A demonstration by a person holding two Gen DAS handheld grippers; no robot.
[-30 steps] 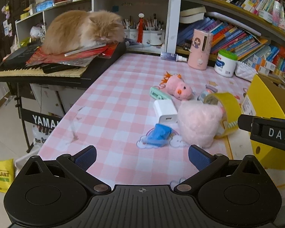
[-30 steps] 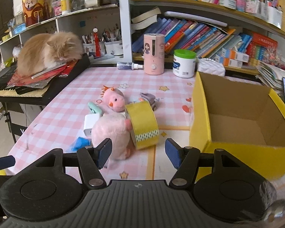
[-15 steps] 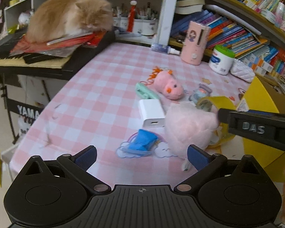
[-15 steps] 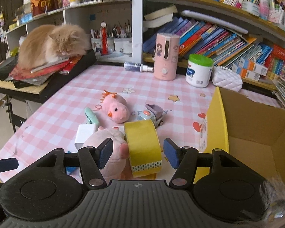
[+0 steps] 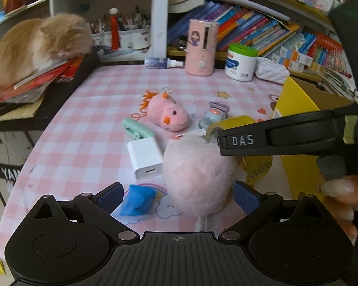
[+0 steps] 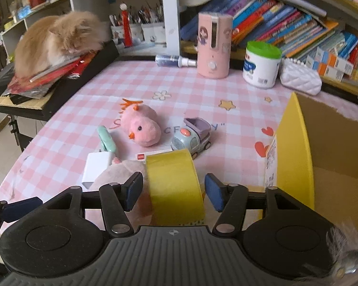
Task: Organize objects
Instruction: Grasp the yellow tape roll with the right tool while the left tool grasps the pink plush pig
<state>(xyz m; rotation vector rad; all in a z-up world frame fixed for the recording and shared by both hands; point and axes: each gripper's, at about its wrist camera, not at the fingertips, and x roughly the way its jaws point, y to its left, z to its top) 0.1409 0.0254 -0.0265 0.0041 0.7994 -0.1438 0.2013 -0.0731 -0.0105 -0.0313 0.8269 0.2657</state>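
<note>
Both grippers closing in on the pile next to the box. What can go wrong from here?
1. The right gripper straddles the yellow tape roll, which leans against the pink fluffy plush; a grasp may pinch plush too.
2. The left gripper is open around that plush, so the two may collide.
3. The blue clip also sits between the left fingers.

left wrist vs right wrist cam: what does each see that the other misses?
Only the left wrist view shows the crumpled blue piece on the rainbow sticker, and the fluffy pale pink plush ball whole between the open left gripper.

Only the right wrist view shows the inside of the yellow cardboard box, and the yellow tape roll standing on edge between the open right gripper.

Both show the pink chick plush, white charger block and orange cat.
</note>
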